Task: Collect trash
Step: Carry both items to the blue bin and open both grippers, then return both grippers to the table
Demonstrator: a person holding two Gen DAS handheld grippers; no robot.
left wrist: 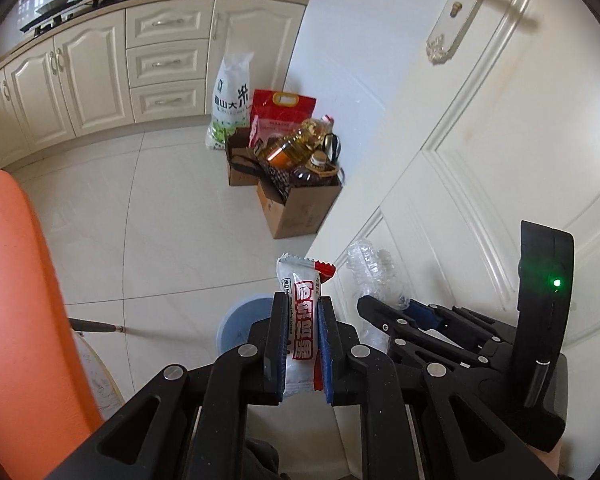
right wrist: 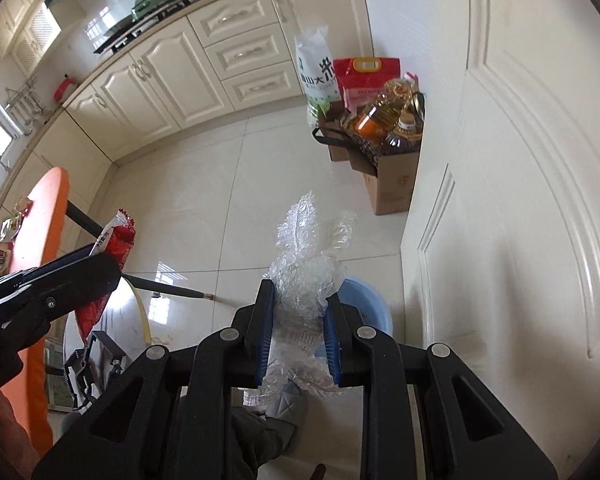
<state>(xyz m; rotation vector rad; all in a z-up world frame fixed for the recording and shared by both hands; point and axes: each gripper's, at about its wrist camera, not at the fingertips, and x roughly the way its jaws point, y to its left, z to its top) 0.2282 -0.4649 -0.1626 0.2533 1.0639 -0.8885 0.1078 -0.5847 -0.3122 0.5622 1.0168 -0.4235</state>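
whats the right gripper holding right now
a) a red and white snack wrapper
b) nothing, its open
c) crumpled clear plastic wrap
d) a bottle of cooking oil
c: in the right wrist view the right gripper has both blue pads pressed against a wad of crumpled clear plastic wrap; the red and white snack wrapper is in the left gripper instead.

White-and-red snack wrapper (left wrist: 300,328) stands upright, pinched between blue pads over the floor. Crumpled clear plastic wrap (right wrist: 306,276) sticks up, squeezed likewise. Pale blue bin (right wrist: 374,312) sits on the tiles just below.
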